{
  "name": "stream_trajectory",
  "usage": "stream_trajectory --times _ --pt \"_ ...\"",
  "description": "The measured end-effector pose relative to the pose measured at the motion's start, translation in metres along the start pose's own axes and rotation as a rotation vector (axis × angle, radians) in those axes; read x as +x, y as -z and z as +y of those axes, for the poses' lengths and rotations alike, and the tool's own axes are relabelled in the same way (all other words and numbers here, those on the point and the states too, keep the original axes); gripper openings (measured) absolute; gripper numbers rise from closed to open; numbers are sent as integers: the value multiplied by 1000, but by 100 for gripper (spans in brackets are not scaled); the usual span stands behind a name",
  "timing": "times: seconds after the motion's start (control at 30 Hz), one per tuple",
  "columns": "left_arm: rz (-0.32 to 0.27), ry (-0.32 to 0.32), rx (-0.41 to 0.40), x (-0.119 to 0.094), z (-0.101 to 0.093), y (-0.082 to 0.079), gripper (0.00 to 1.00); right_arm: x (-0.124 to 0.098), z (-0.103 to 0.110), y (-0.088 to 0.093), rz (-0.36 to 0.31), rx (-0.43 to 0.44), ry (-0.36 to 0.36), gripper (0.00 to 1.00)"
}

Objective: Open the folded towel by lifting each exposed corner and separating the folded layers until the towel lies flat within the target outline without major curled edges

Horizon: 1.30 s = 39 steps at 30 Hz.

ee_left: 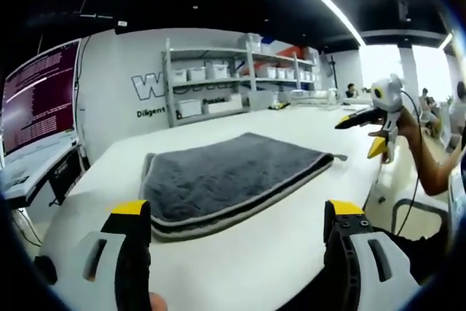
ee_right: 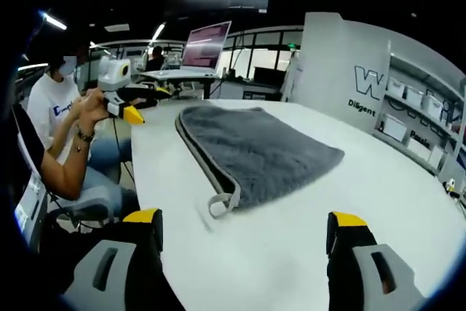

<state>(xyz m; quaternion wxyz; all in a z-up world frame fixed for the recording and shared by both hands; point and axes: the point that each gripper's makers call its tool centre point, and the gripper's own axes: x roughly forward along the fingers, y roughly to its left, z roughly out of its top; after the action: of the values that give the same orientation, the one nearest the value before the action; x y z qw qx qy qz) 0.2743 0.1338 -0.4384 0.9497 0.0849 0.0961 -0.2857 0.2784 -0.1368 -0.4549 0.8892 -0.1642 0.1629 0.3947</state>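
Sitting folded on the white tabletop [ee_left: 291, 253]: one grey towel [ee_left: 226, 176], two layers showing at the near edge w/ a pale trim, small hang loop sticking out at one corner [ee_right: 222, 205]. No target outline showing on the surface.

Hovering short of the towel in the left gripper view: left tongs [ee_left: 237, 234], jaws spread wide, holding nothing, yellow tips framing the near folded edge. Same for the right tongs [ee_right: 244, 238] in the right gripper view: spread wide, empty, pointing at the loop corner, not touching it.

Looking like the start of the job, no corner lifted yet. Prob. best approach: coming in low at the loop corner, pinching the top layer only, not both; checking the seam betw. layers before closing. Lifting slowly and peeling back across the fold rather than straight up, to avoid dragging the whole towel over the tabletop. Pinning the lower layer w/ the other tongs if sliding starts. Plush pile, likely gripping itself, so layers possibly sticking.

Count: 1 towel, 2 tongs, 1 tabletop. Also a second person seated beside the tabletop, holding another handheld gripper [ee_right: 120, 96] w/ yellow tips, well apart from the towel. Shelving [ee_left: 240, 78] w/ white bins along the back wall, a monitor [ee_left: 40, 100] off to the side.
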Motion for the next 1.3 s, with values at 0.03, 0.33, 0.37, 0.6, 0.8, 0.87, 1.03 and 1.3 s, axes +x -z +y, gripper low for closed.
stream_trajectory --times 0.03,0.33,0.37,0.6,0.8,0.87,1.03,1.3 --pt "2 4 -2 0 -1 1 97 1 0 -1 0 0 2 94" --pt "-35 58 3 -13 -12 -5 94 34 12 -27 4 -39 3 94" --pt "-33 57 1 -14 -11 -5 94 40 13 -33 1 -39 5 95" --pt "-1 14 15 -21 0 1 94 77 35 -72 -27 -52 -28 92" --pt "-6 -32 -6 -30 16 2 94 110 68 -105 -50 -137 -109 84" --pt "2 -42 -11 -32 19 5 94 118 87 -123 -100 -166 -168 80" --pt "2 -48 -21 -40 21 5 95 142 116 -147 -103 -256 -200 75" --pt "-17 -27 -9 -47 18 2 95 197 142 -156 -54 -339 -226 61"
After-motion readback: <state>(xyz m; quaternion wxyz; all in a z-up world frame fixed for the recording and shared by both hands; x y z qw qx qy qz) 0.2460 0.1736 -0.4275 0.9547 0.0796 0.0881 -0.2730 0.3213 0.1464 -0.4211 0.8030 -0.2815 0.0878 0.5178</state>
